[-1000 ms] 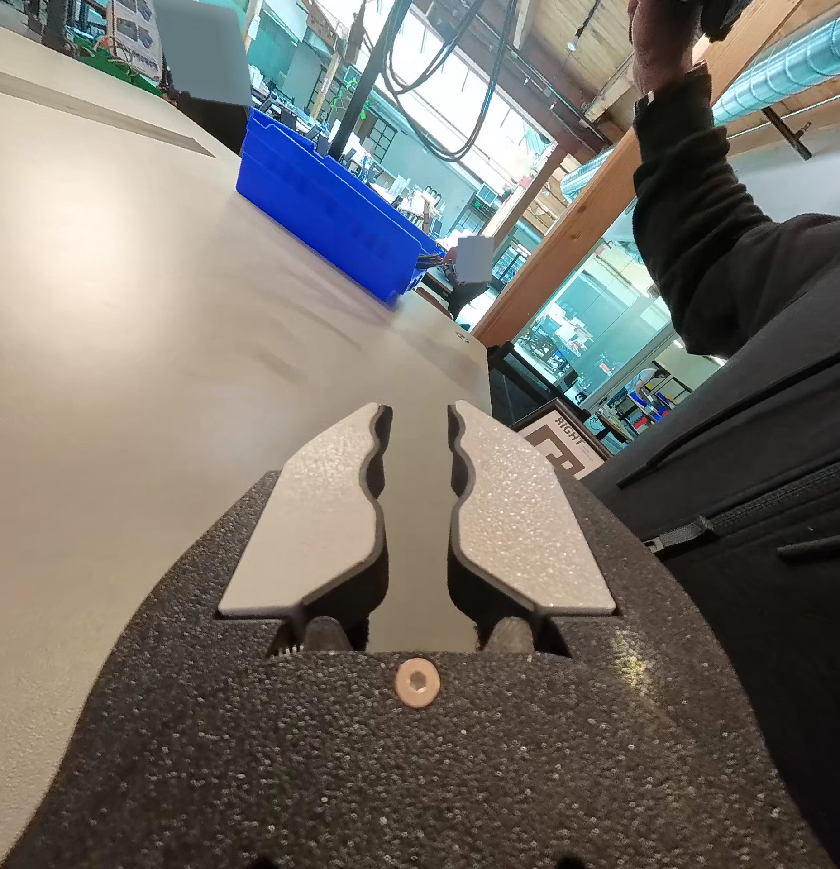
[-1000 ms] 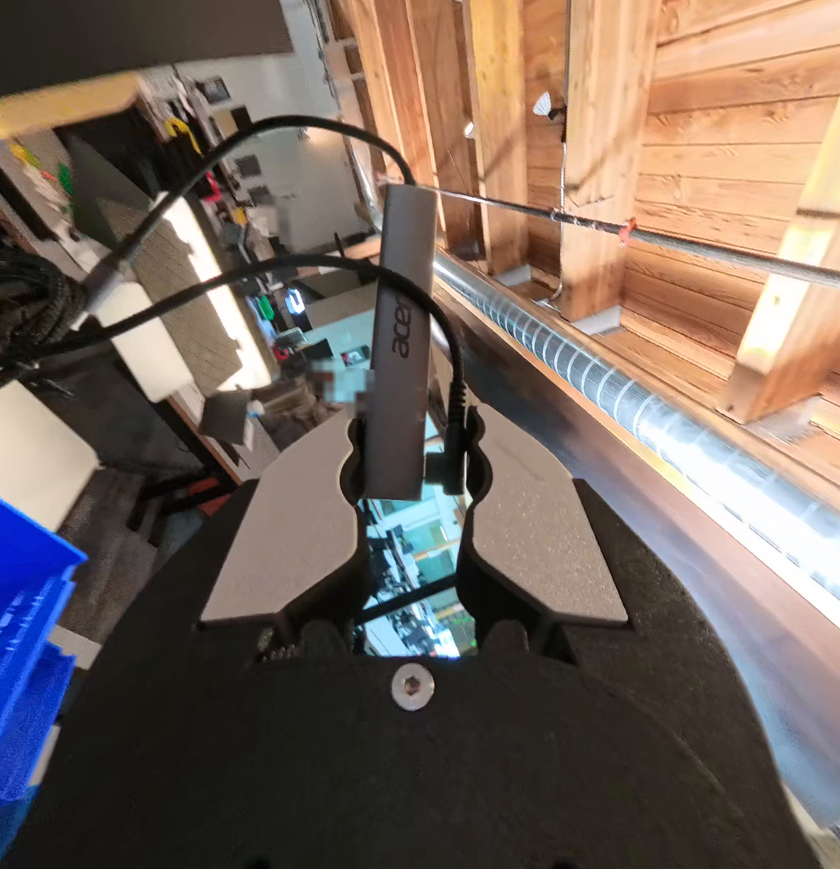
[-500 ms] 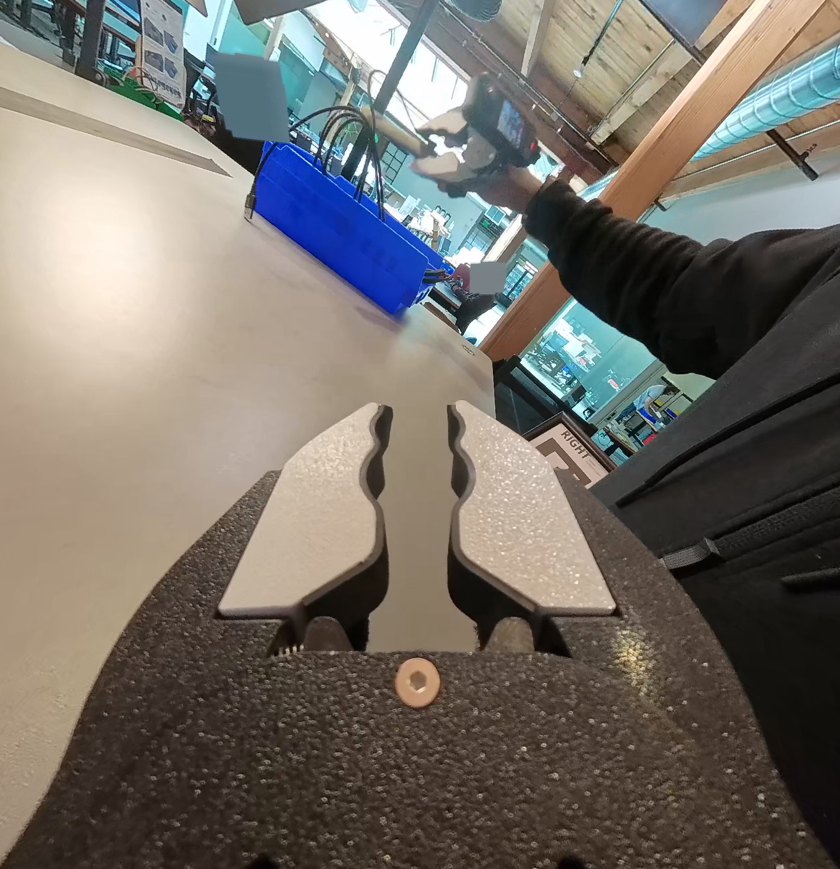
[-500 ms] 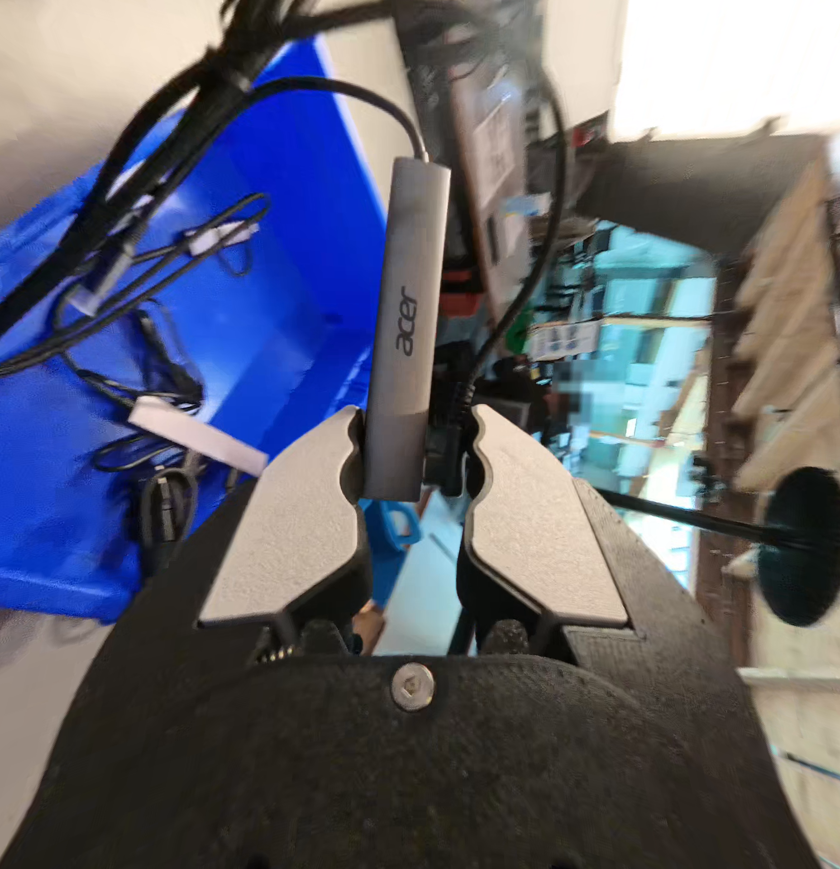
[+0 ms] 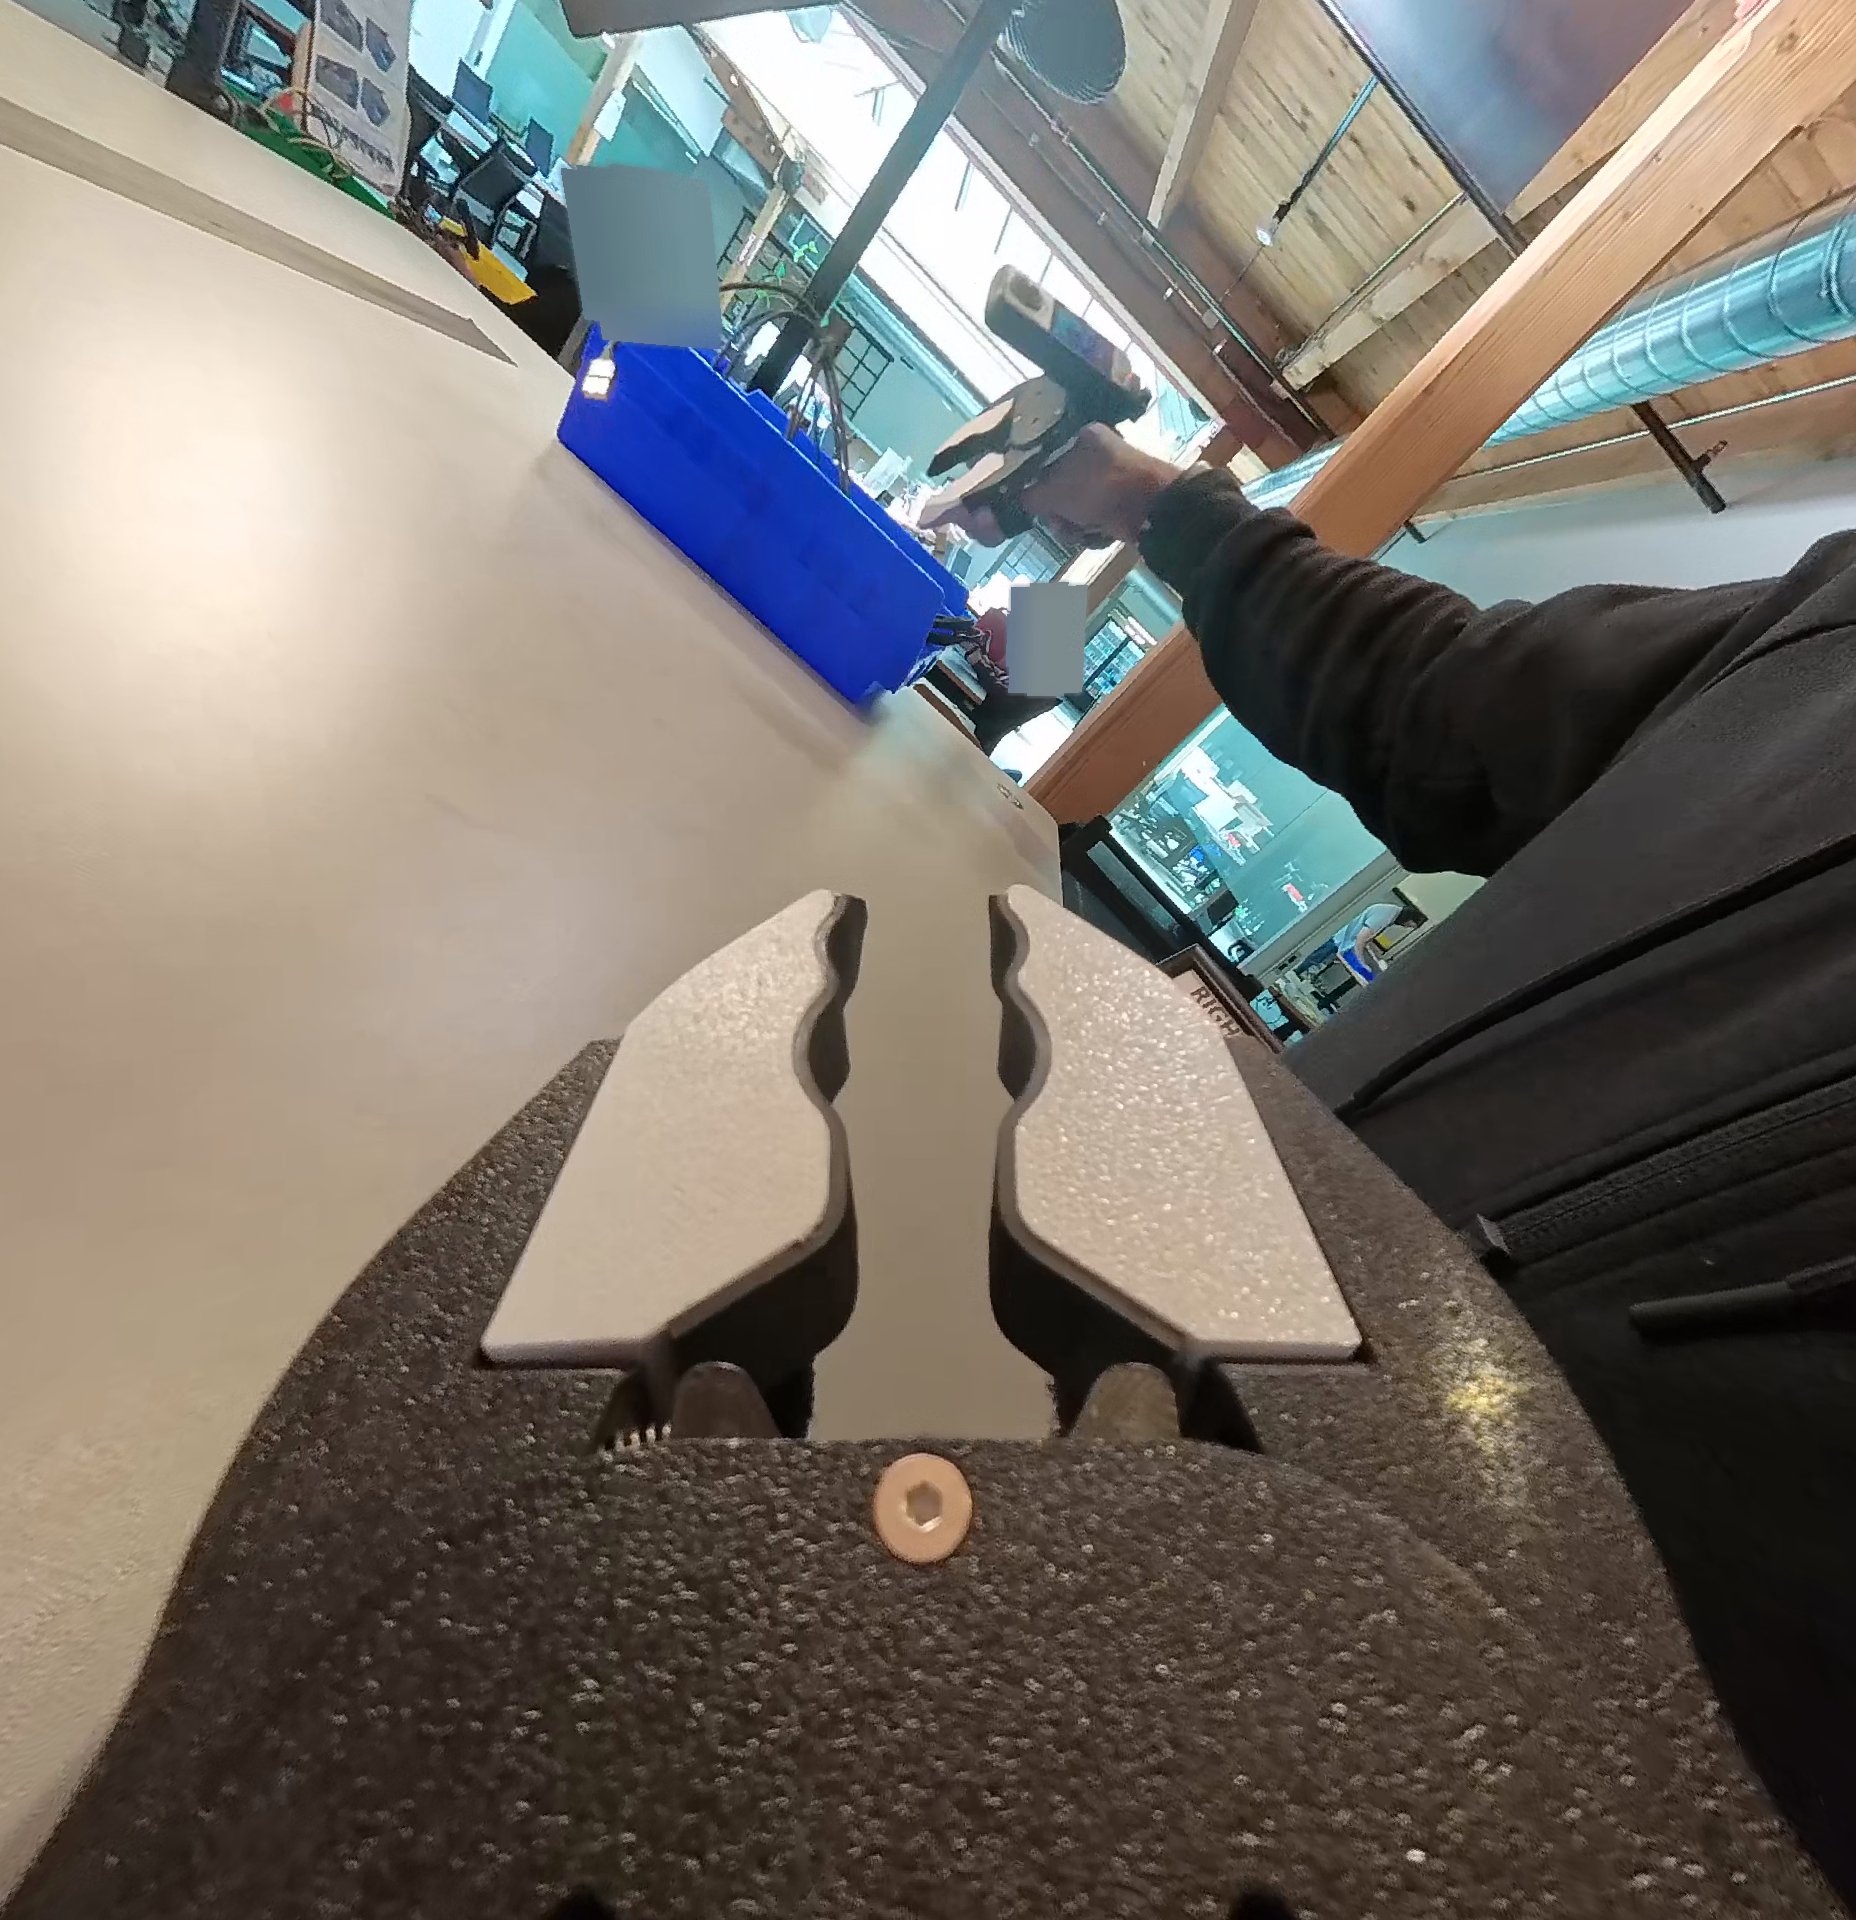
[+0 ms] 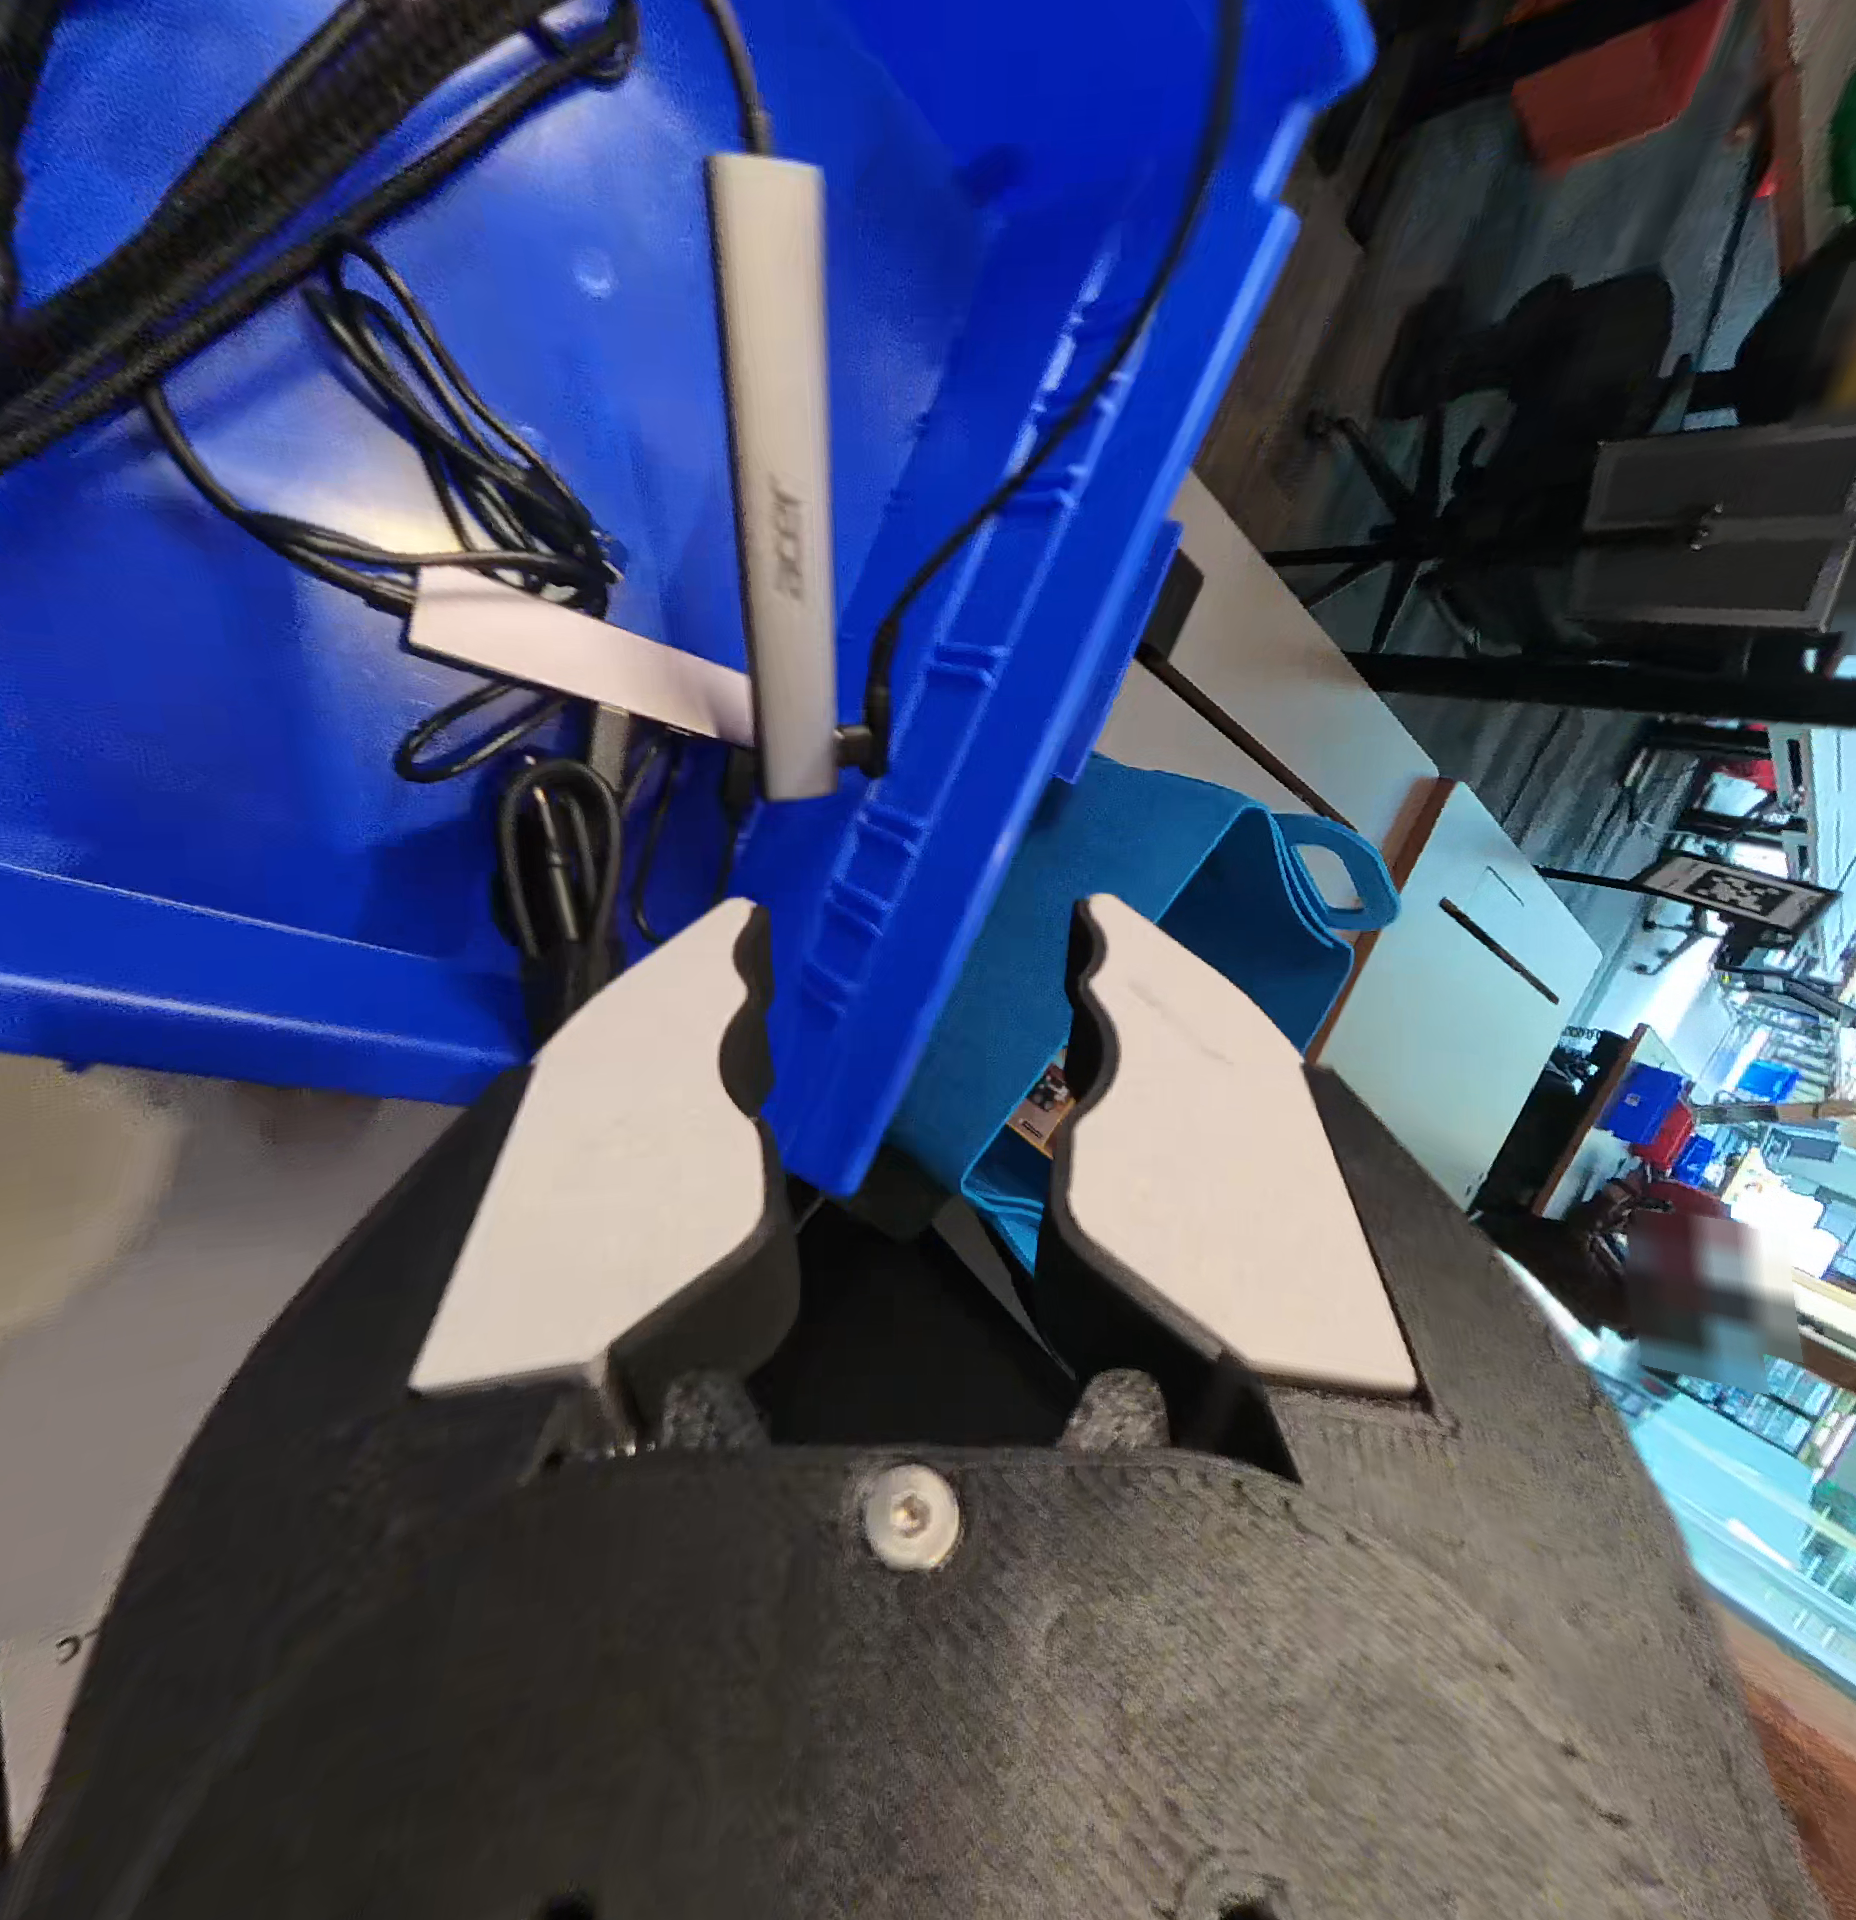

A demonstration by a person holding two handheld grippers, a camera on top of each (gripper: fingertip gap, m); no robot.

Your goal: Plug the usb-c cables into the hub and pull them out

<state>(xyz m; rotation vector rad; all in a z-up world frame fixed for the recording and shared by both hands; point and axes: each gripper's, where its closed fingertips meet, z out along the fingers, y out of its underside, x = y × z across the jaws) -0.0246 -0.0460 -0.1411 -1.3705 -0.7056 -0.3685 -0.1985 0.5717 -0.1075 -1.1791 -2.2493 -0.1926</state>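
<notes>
— With its jaws spread and nothing between them, the right tool (image 6: 913, 935) hangs over the blue bin (image 6: 1059, 582); the hub (image 6: 784, 488) lies just ahead in the bin, long axis pointing away.

— And the left tool (image 5: 924, 935)?

— Narrowly parted, empty, low over the surface (image 5: 280, 675), well apart from the bin. Right is nearer.

— Cables?

— A black cable (image 6: 882, 665) sits plugged at the hub's near end; other cables (image 6: 467, 499) are a blurred tangle, ends hard to make out.

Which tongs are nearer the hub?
Right. The right tongs hang open just over the bin holding the hub; the left tongs lie far back across the table.
</notes>
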